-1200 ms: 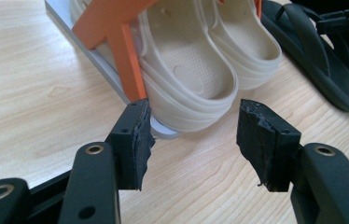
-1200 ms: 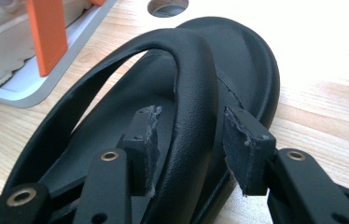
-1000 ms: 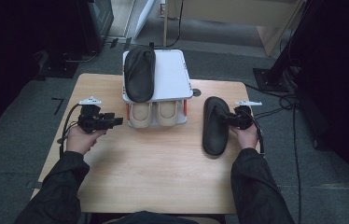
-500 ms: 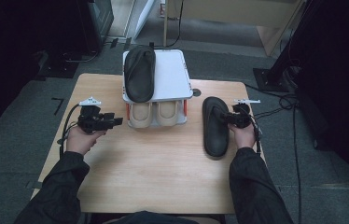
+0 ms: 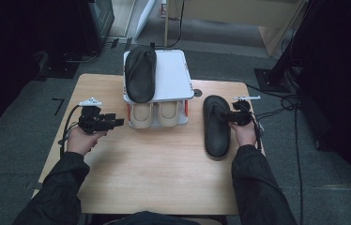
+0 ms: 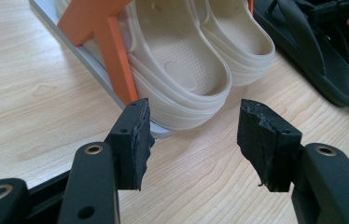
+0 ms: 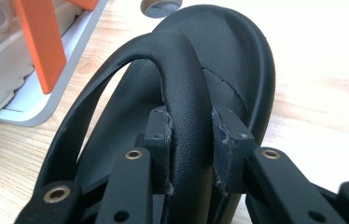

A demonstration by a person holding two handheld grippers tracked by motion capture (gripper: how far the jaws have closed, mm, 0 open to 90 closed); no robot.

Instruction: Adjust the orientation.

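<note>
A two-tier shoe rack (image 5: pixel 173 77) stands at the far edge of a wooden table (image 5: pixel 155 173); we use it as our landmark. To its right, flat on the table, lies a black flip-flop (image 5: pixel 217 129), toe end pointing away from the person. The right gripper (image 7: pixel 189 135) is clamped on the sandal's strap (image 7: pixel 182 70), one jaw pressing each side of the band near where it meets the sole. The strap is a smooth, faintly grained arch, the footbed matte with a stitched seam. We judge the sandal light and flexible, the strap soft enough to give under the jaws, and the strap the natural place to take hold; lifted from there, the sole would likely hang and swing.

A matching black sandal (image 5: pixel 140 72) lies on the rack's white top shelf. A pair of cream moulded clogs (image 6: pixel 196 60), thick-walled with ribbed sides, sits on the lower shelf between orange uprights (image 6: pixel 112 56). The left gripper (image 6: pixel 191 135), left of the rack and just in front of it, has its jaws spread apart and holds nothing.
</note>
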